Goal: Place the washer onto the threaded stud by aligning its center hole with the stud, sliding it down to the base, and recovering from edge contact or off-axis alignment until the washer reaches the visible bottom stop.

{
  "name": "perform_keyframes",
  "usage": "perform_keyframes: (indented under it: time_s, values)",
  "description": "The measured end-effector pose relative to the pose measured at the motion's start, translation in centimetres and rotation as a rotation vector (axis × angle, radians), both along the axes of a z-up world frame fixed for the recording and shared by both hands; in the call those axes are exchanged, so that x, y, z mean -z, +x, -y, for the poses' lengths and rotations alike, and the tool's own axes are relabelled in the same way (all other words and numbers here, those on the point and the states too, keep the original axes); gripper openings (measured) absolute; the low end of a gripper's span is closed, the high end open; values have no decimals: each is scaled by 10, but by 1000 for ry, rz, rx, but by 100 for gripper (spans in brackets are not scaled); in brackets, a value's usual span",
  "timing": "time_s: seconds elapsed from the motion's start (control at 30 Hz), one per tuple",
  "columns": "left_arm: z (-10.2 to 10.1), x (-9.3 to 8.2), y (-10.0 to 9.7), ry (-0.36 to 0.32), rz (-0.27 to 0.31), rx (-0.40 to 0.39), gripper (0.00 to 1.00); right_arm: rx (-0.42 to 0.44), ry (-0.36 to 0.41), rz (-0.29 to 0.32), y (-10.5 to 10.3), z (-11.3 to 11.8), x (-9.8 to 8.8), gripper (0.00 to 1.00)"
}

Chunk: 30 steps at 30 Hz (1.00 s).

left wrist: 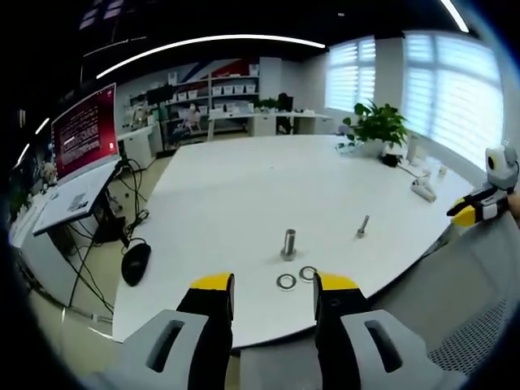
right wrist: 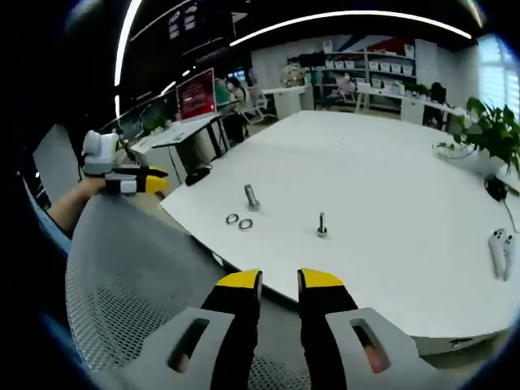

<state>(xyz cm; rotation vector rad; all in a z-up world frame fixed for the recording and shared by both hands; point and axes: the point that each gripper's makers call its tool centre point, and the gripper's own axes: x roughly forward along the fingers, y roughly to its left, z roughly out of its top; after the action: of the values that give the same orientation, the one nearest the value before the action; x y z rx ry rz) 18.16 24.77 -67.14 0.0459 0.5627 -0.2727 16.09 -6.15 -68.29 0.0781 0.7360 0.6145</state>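
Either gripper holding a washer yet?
No. The left gripper and right gripper are open and empty; both washers lie on the table.

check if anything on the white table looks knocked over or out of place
Nothing stands out: two flat metal washers lie beside the thicker upright threaded stud, and the thinner upright bolt stands apart.

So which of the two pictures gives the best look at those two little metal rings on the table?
The left gripper view: the two washers lie close ahead of its open jaws, holes plainly visible. In the right gripper view they look smaller and farther off, beside the larger stud.
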Motion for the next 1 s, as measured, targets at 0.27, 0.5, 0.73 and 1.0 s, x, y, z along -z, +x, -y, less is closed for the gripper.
perform_keyframes:
  time_s: [0.27,0.5,0.73,1.0]
  values:
    - [1,0,1,7,3,-8,37,-21,-36,6,-5,4,3,21]
    - [0,0,0,5,-1,-14,37,-7,-28,0,-6,4,4,22]
    - [0,0,0,5,0,-19,36,12,11,-15,-6,4,4,23]
    - [0,1,-1,6,-3,-15,36,18,11,-25,-7,4,5,23]
